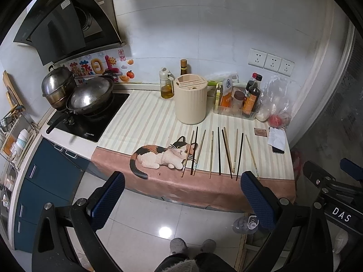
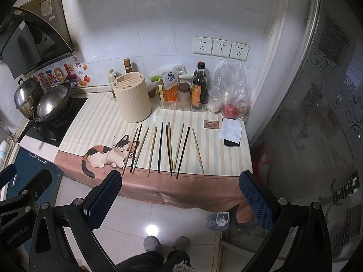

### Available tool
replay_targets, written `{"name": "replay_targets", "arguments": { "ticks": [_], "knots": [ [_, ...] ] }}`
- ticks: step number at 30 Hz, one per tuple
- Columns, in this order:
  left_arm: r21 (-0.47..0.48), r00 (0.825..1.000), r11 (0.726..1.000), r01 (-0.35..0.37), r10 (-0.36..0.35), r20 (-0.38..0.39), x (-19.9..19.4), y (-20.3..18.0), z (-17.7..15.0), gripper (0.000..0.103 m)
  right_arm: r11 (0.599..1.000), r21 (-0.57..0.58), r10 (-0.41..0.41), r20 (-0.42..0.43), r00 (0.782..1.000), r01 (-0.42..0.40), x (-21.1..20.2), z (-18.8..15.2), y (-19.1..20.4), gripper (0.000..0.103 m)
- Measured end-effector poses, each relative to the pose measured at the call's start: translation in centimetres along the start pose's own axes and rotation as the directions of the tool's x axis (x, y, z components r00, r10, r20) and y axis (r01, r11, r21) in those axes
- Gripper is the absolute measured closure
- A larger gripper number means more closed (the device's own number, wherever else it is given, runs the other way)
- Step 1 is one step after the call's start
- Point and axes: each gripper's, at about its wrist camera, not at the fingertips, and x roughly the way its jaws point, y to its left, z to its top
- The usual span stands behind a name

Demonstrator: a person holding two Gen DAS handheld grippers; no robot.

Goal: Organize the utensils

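Both grippers are held back from the counter edge, above the floor tiles: the left gripper (image 1: 182, 198) and the right gripper (image 2: 180, 196) are each seen with jaws spread wide and nothing between the blue pads (image 1: 109, 198). No utensil is touched by either. Ten chopsticks (image 1: 219, 150) are laid loose in a rough row on the striped mat (image 1: 140, 117), tips pointing toward the near edge, some dark, some pale; the leftmost few overlap the printed cat (image 1: 163, 154), and one pale stick (image 2: 198, 153) lies angled apart at the right end. A cream slotted holder (image 1: 191, 98) stands upright just behind the row, its top openings unfilled as far as can be seen. A clear tray of sauce bottles (image 1: 250, 99) is set beside it, and a phone (image 2: 231, 141) with paper on it lies near the right corner. Task is judged at the very start: nothing gathered yet. Next move would call for one gripper to be brought forward and down over a single stick, jaws narrowed across its shaft, since thin flat sticks leave little to pinch; pairs by colour may need matching before being dropped into the holder.
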Motion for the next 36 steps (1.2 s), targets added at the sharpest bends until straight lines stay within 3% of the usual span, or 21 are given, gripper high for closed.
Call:
{"name": "replay_targets", "arguments": {
  "ticks": [4,7,10,13,18,20,23,25,29,33,36],
  "knots": [
    [0.002,1.0,1.0,0.003,-0.003,0.007,0.1,0.1,0.0,0.0,1.0,0.02,-0.01,0.002,1.0,0.01,0.0,0.3,-0.3,0.0],
    [0.001,0.998,1.0,-0.012,0.012,0.062,0.7,0.9,0.7,0.0,0.999,0.051,-0.015,0.012,1.0,0.015,0.4,0.6,-0.7,0.0],
    [0.007,0.99,0.999,-0.047,0.046,0.133,2.5,1.4,1.9,0.0,0.998,0.067,-0.024,0.049,0.999,0.021,1.2,1.0,-0.9,0.0],
    [0.001,0.989,1.0,-0.03,0.029,0.145,5.2,2.5,2.6,0.0,0.994,0.097,-0.059,0.045,0.997,0.054,3.5,1.5,-1.4,0.0],
    [0.028,0.996,0.999,-0.037,0.035,0.082,11.9,4.0,3.3,0.0,0.977,0.202,-0.061,-0.023,0.998,0.065,9.1,1.5,-3.4,0.003],
    [0.038,0.998,0.998,-0.057,0.056,0.028,15.5,4.2,3.5,0.0,0.971,0.23,-0.048,-0.065,0.997,0.062,12.0,1.5,-4.4,0.025],
    [0.028,0.996,0.998,-0.057,0.059,-0.063,20.1,4.6,3.4,0.0,0.964,0.262,0.004,-0.144,0.99,0.034,16.6,1.2,-5.7,0.042],
    [0.02,0.991,0.998,-0.055,0.057,-0.124,23.3,4.6,3.2,0.0,0.962,0.275,0.051,-0.195,0.98,0.005,20.3,1.1,-6.4,0.047],
    [0.037,0.971,0.998,-0.057,0.064,-0.231,29.7,3.5,2.4,0.001,0.965,0.26,0.101,-0.276,0.956,-0.027,27.8,1.6,-7.2,0.054],
    [0.053,0.941,0.997,-0.061,0.075,-0.33,35.9,1.9,1.9,0.023,0.964,0.262,0.143,-0.351,0.925,-0.05,35.5,2.1,-7.6,0.054],
    [0.053,0.912,0.997,-0.058,0.075,-0.403,40.2,0.6,1.8,0.025,0.962,0.267,0.163,-0.407,0.899,-0.054,40.8,3.0,-7.9,0.054]
  ]
}}
